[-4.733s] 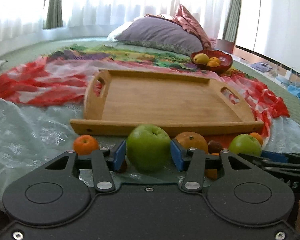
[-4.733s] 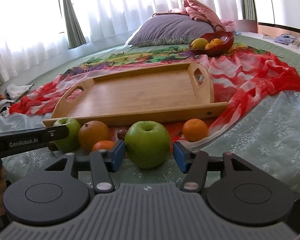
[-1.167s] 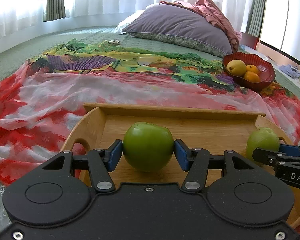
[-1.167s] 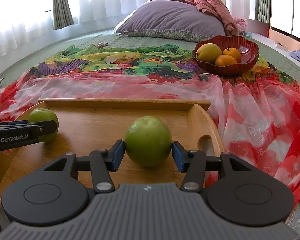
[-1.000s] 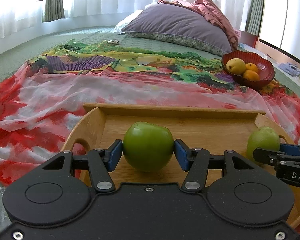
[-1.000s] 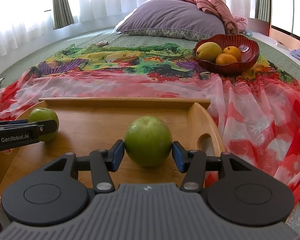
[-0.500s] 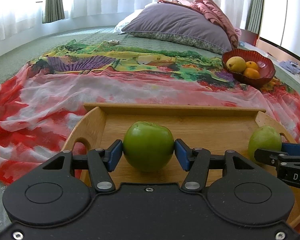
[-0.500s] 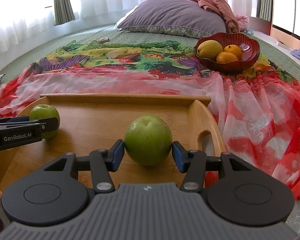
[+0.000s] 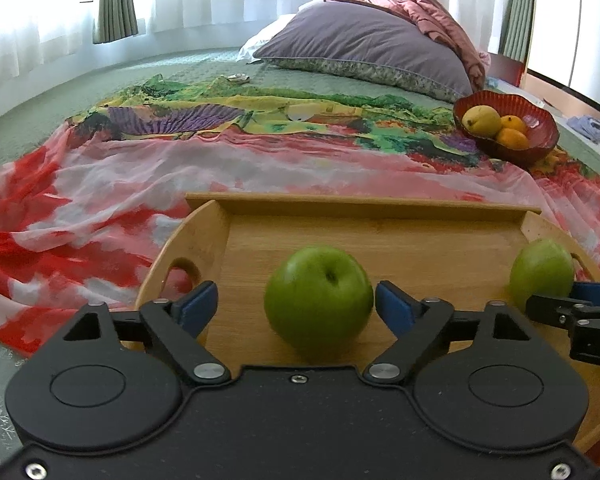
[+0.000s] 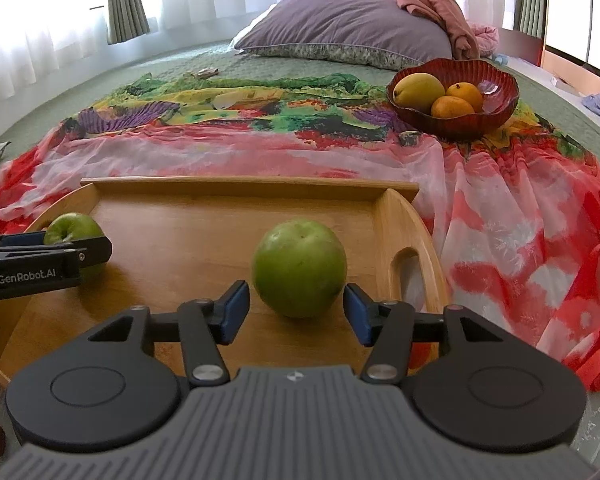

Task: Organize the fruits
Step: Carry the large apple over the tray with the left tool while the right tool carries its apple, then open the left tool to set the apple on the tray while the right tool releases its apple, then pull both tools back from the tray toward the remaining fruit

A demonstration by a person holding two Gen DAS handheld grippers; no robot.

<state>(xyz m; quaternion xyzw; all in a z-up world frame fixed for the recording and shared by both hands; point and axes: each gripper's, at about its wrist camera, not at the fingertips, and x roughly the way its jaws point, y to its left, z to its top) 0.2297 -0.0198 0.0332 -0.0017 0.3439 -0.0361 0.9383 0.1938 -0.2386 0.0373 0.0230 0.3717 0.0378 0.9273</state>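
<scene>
The rectangular wooden tray with cut-out handles [image 9: 380, 236] lies on a thin red, white and many-coloured cloth [image 9: 100, 184] that covers the green bedspread, and both grippers are over this tray. The left gripper [image 9: 296, 304] has its blue-padded fingers spread wide; a round green apple [image 9: 318, 300] sits on the tray floor between them, with a clear gap to the left pad and a smaller gap to the right pad. The right gripper [image 10: 296, 308] is also spread, and a second, paler green apple [image 10: 299, 267] rests on the tray floor between its pads, free on both sides, close to the right handle of the tray. In the left wrist view this second apple [image 9: 542, 274] shows at the right end of the tray, behind the fingers of the other gripper. In the right wrist view the first apple [image 10: 74, 230] shows at the left end of the tray, partly hidden by a black finger marked "GenRobot.AI". Beyond the far right corner of the tray stands a dark red scalloped bowl [image 10: 496, 108] with one yellow fruit and two orange fruits inside. Far behind the tray lies a large purple pillow [image 9: 364, 48], with a pink blanket [image 9: 436, 28] on top of it.
</scene>
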